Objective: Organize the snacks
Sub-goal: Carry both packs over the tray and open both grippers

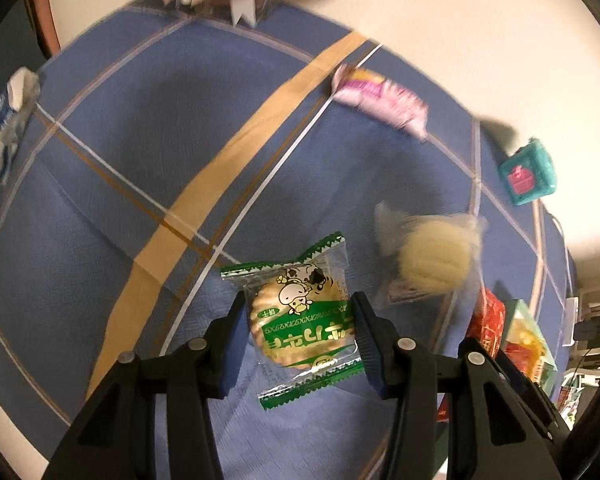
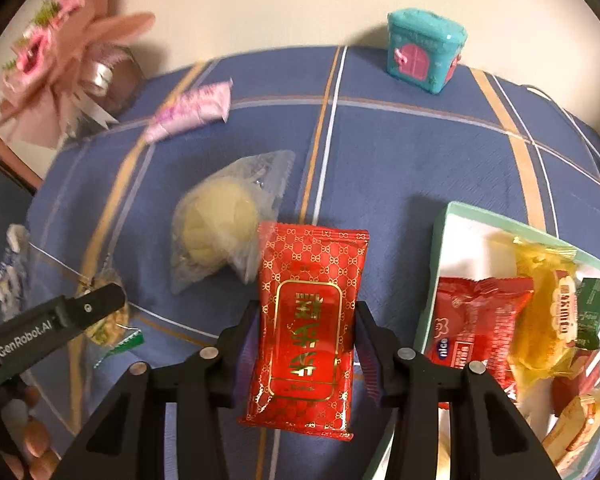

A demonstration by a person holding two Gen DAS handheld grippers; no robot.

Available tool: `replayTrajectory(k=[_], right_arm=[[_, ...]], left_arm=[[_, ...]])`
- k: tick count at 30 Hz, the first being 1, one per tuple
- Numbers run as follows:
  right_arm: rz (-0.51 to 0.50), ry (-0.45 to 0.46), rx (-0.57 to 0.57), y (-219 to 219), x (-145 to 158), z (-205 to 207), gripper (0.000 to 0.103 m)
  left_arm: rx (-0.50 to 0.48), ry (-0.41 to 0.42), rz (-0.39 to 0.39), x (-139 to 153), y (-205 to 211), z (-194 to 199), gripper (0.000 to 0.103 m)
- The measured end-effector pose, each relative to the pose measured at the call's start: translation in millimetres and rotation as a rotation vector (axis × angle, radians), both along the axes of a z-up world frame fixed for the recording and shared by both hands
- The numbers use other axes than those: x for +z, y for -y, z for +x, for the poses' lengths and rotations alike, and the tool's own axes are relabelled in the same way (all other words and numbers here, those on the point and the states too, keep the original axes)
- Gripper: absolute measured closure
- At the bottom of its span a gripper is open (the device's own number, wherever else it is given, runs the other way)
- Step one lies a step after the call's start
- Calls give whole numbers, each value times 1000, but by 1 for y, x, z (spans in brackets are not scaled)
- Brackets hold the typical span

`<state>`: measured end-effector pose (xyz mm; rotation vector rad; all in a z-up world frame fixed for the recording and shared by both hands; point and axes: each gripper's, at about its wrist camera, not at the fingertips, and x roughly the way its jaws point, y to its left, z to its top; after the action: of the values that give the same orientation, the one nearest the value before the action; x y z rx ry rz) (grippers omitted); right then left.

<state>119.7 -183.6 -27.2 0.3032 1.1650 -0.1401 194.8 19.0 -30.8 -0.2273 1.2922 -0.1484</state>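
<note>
We are observing the left tool (image 1: 300, 332) clamping a green-edged biscuit packet (image 1: 300, 320) between its fingers, both pads pressing on the wrapper's sides. Ahead and to the right of this tool, a clear-wrapped pale pastry (image 1: 432, 256) is lying on the blue checked tabletop (image 1: 140, 160); a pink-purple wrapper (image 1: 380, 100) is lying further ahead.

We are observing the right tool (image 2: 306, 340) clamping a red foil packet with gold print (image 2: 308, 328), held upright between the pads. Just to the right of this tool, a green-rimmed white box (image 2: 444, 240) is holding a red "nice" packet (image 2: 476, 320), a yellow wrapped snack (image 2: 544, 312), a small green packet (image 2: 594, 312) and further wrapped pieces we cannot identify. A teal house-shaped box (image 2: 424, 52) is standing well ahead.
</note>
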Motion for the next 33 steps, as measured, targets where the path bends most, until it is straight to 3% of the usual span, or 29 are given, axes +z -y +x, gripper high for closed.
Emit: replayTrajectory(k=[7,13,25,33], right_arm=[[42,61,-29,16,39,-19,55],[72,94,-119,50,58,-45,55],[12,53,-352,149,57,-119,55],[53,38,-413,186,50,-140,53]], left_arm=[[-54,70,-14,38,27,-20,52],[-143,97,-17,57,63,-49,52],[-438,83,-4,57,180,-117,52],[-521,44,13,43,222,-138,51]])
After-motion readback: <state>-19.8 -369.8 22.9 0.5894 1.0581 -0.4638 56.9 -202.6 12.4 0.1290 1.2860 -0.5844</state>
